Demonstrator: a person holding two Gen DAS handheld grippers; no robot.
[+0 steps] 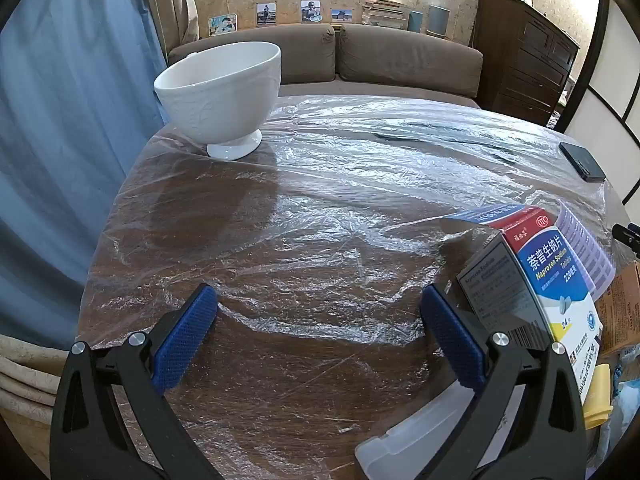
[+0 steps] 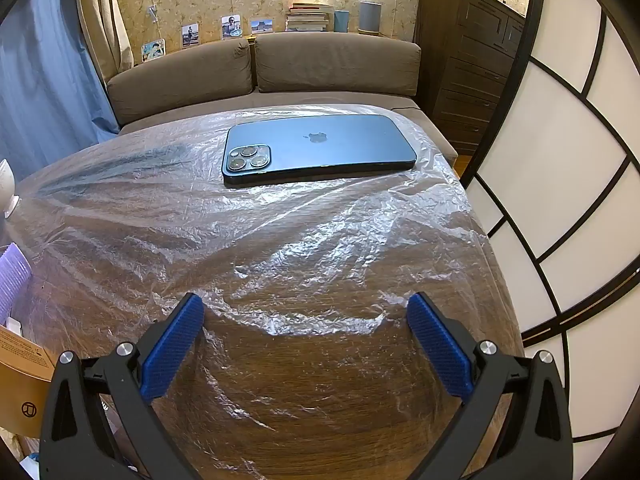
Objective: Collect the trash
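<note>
Left gripper [image 1: 318, 330]: lower middle of the left wrist view, blue-padded fingers [image 1: 184, 340] spread wide with nothing between them, hovering over the table.
Right gripper [image 2: 306, 338]: lower middle of the right wrist view, fingers [image 2: 438, 348] also spread wide and holding nothing.
Plastic sheet [image 1: 320, 200]: clear, crinkled film lying over the table top, filling the centre of both views; its near edge curls just ahead of both grippers' fingertips.
Table [image 1: 288, 392]: dark wood, bare in the lower middle of each view under the grippers.
Medicine box [image 1: 532, 292]: right side of the left wrist view, just beside the left gripper's right finger; white, blue and red carton, tilted, its top flap open.
Purple blister sheet [image 1: 588, 252]: right edge of the left wrist view, just behind the medicine box and curving over it; a corner also shows at the left edge of the right wrist view.
Brown carton [image 1: 624, 304]: far right edge of the left wrist view, partly cut off.
Translucent white plastic piece [image 1: 416, 436]: lower right of the left wrist view, under the gripper's right finger.
Yellow item [image 1: 598, 396]: lower right edge, too cut off to identify.
Bowl [image 1: 220, 92]: white, footed, upright, upper left of the left wrist view, on the plastic sheet.
Phone [image 2: 316, 150]: dark blue, face down, upper middle of the right wrist view, lying on the plastic sheet well apart from the gripper.
Sofa [image 2: 260, 68]: brown, behind the table in the upper part of both views.
</note>
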